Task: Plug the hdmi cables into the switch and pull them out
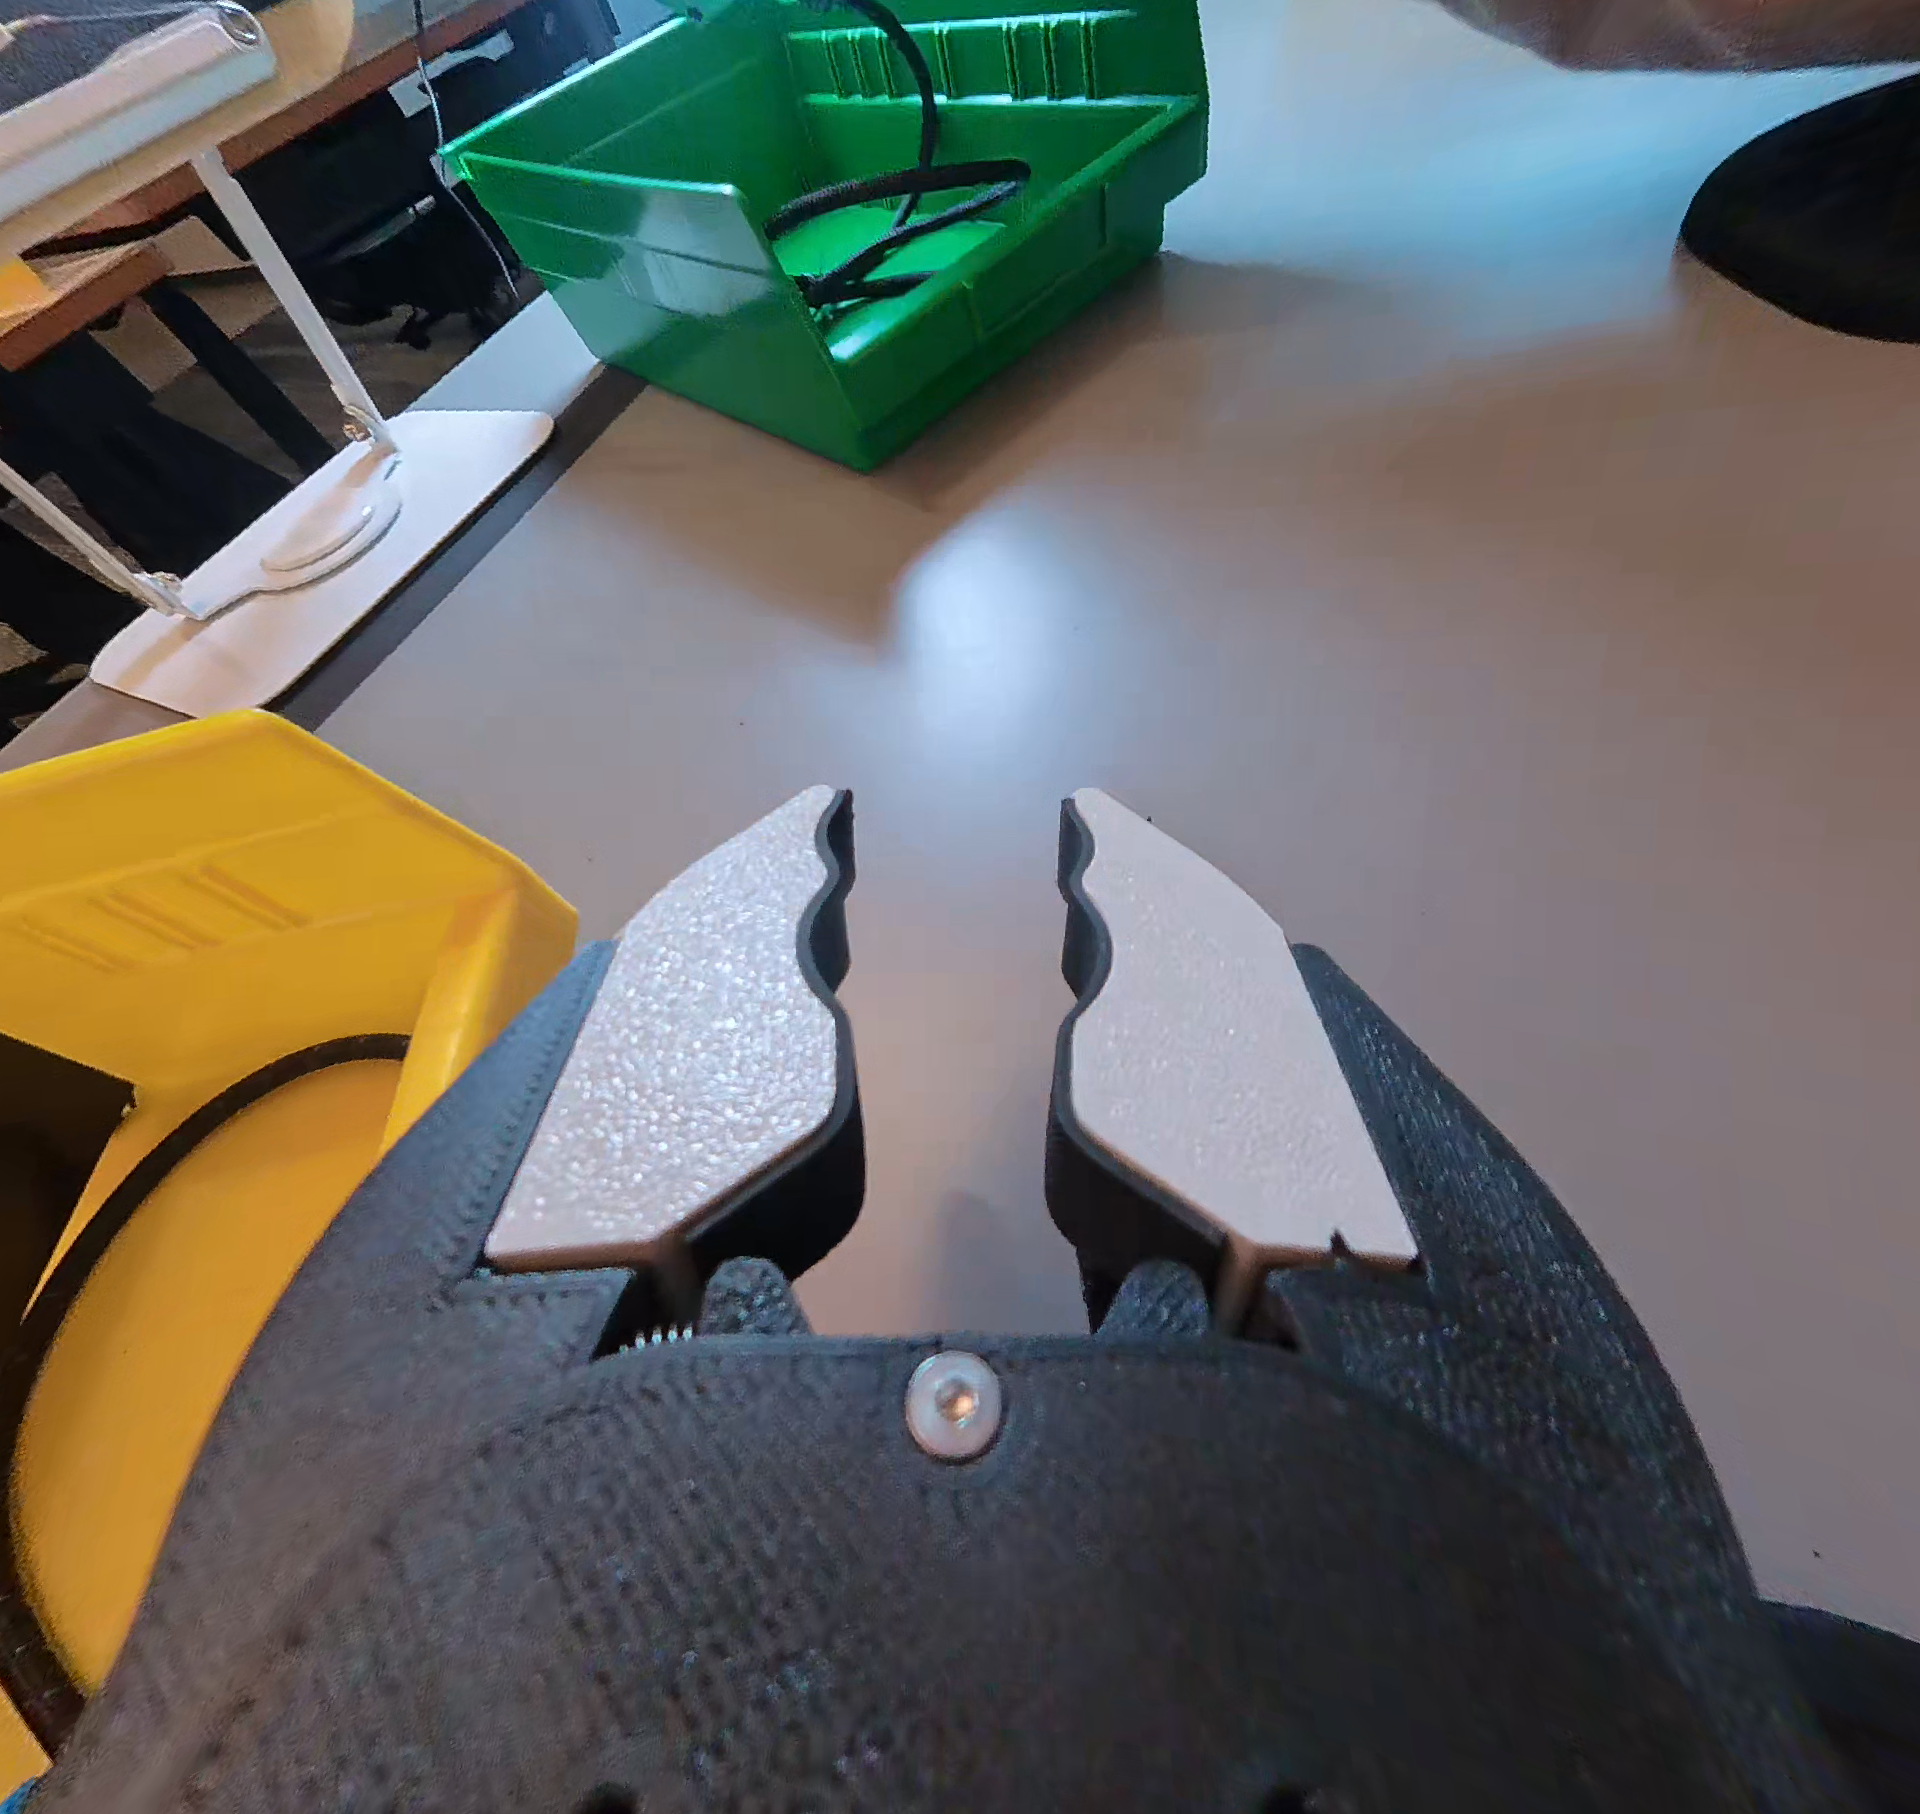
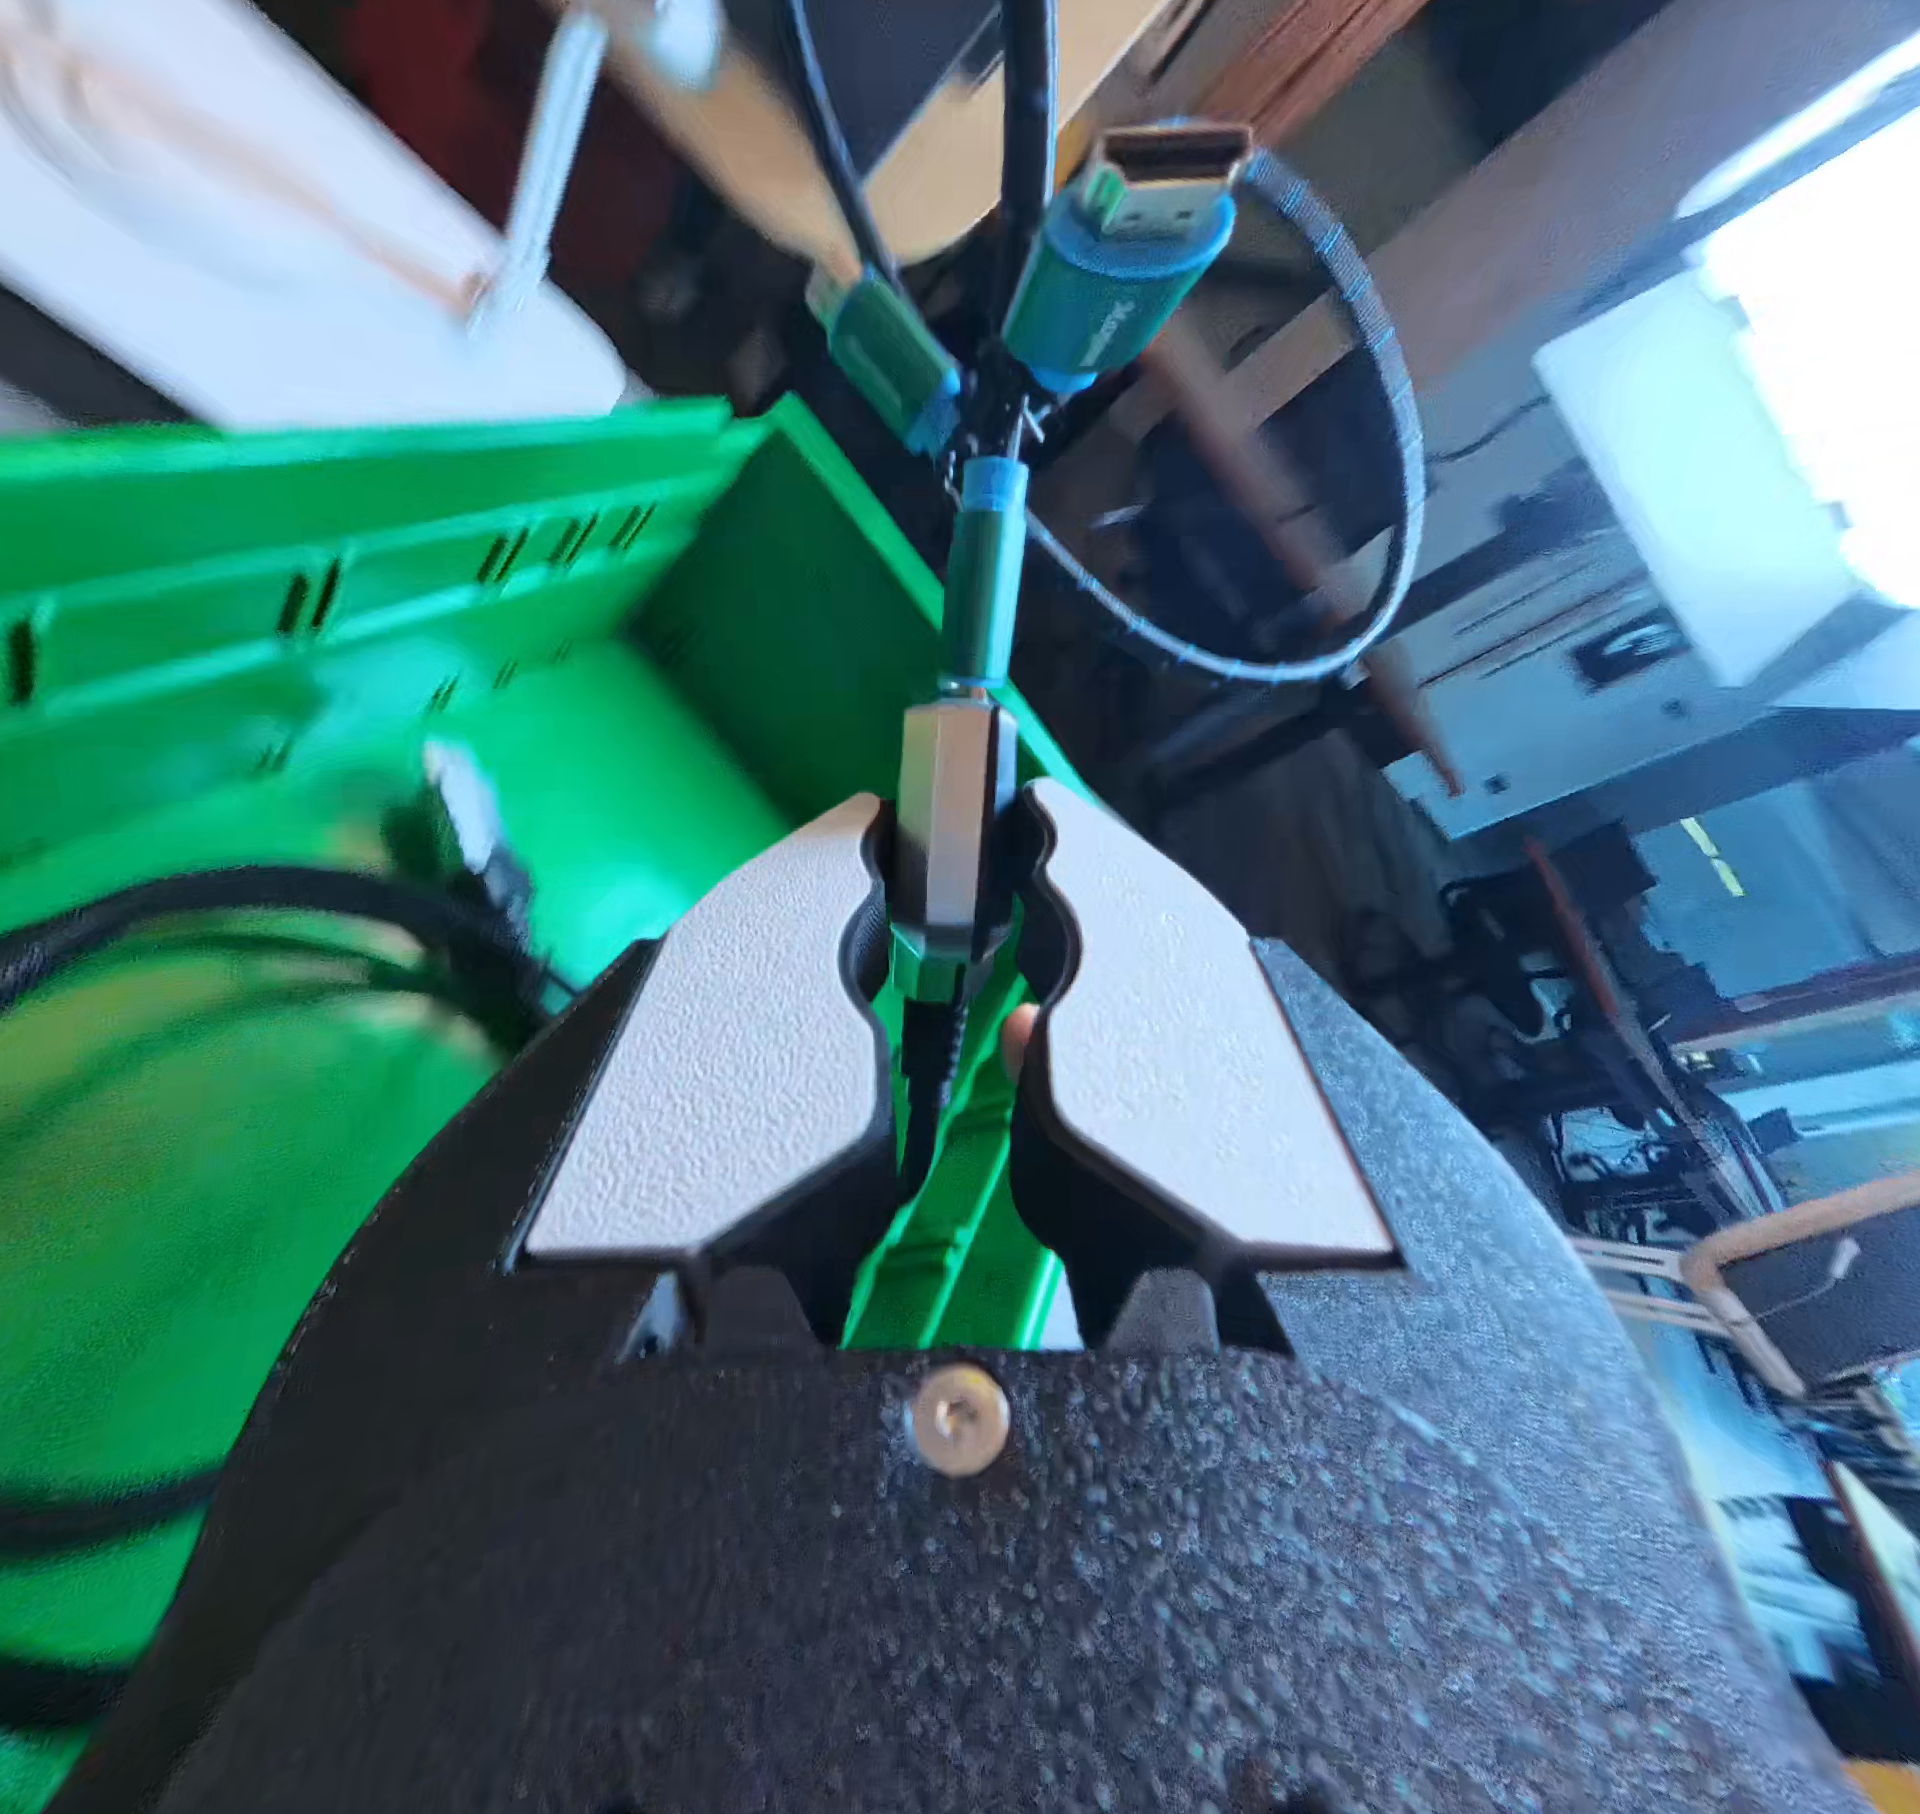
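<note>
The left gripper (image 1: pixel 956 819) hovers low over the grey table (image 1: pixel 1351 621), its jaws apart with nothing between them. Just to its left sits a yellow bin (image 1: pixel 208 933) with a black cable curving inside it. Farther ahead on the table stands a green bin (image 1: pixel 727 310), tilted open toward the camera, with black braided cable (image 1: pixel 904 206) coiled in it and one strand rising out of the top toward a blurred green object at the frame's upper edge. A white lamp base (image 1: pixel 343 538) rests at the table's left edge. The right gripper (image 2: pixel 956 829) is raised above the green bin (image 2: pixel 312 621), and its jaws are clamped on a small silver switch (image 2: pixel 940 819) held edge-on. A green plug (image 2: pixel 982 580) is seated in the switch's far end, and another green plug with black cable enters its near end between the fingers. Two more green plugs (image 2: pixel 1117 268) hang loose beyond, their metal tips bare, with a loop of cable (image 2: pixel 1382 476) swinging to the right. More black cable lies in the bin at the left, blurred.
</note>
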{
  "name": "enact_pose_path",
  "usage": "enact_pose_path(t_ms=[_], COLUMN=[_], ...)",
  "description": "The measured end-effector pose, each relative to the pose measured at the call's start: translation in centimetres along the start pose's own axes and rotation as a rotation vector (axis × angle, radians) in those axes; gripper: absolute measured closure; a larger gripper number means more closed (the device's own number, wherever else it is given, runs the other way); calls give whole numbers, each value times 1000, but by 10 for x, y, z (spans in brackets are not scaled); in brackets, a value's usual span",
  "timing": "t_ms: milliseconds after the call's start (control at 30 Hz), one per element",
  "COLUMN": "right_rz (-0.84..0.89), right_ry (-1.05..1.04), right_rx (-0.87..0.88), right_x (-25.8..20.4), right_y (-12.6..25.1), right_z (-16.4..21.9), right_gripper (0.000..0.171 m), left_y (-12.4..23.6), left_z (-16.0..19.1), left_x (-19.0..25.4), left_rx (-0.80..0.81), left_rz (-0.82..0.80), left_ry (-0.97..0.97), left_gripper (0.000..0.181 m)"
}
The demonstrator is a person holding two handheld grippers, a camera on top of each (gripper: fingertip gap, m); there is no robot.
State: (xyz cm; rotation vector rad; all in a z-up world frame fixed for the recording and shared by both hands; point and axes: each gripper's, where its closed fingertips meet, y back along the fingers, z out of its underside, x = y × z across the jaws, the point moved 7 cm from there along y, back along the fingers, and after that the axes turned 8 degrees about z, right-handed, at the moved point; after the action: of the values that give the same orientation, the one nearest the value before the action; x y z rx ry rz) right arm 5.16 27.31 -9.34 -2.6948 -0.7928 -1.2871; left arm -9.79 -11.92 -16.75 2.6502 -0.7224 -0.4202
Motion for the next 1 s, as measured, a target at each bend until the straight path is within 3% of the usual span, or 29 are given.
enact_pose_path(t_ms=[233, 467, 500, 533, 567, 600, 633, 667, 800, 933, 1000], right_rz=[-233, -471, -560, -662, -649, -512, -432, -464, -482, -469, -470], right_ry=[537, 759, 803, 832, 842, 850, 787, 646, 175, -70, -152], right_rx=[-350, -522, -535, -553, -513, -462, -419, -376, -87, 233, 306], right_x=[-37, -61, -67, -75, -80, -74, -66, -61, -21, 3, 4], right_y=[10, 8, 13, 20, 21, 17, 18, 26, 65, 119, 143], right_z=[2, 12, 18, 27, 31, 28, 22, 15, -13, -18, -10], right_gripper=[144, 135, 144, 169, 166, 165, 159, 152, 150, 150, 150], left_y=[0, 2, 2, 2, 1, 2, 3, 3, 1, -3, -3], left_z=[-2, -3, -2, -1, 0, 1, 2, 2, 4, 8, 4], left_x=[2, 2, 2, 2, 1, 1, 1, 0, -3, -4, -1], left_rx=[-3, 3, 1, -3, -9, -15, -18, -16, 7, -2, -4], left_rz=[-12, -14, -13, -14, -18, -22, -28, -34, -21, -16, -15], left_ry=[-20, -25, -25, -25, -27, -31, -35, -37, 9, 34, 33], left_gripper=[144, 144, 144, 144, 144, 144, 144, 144, 144, 144, 146])
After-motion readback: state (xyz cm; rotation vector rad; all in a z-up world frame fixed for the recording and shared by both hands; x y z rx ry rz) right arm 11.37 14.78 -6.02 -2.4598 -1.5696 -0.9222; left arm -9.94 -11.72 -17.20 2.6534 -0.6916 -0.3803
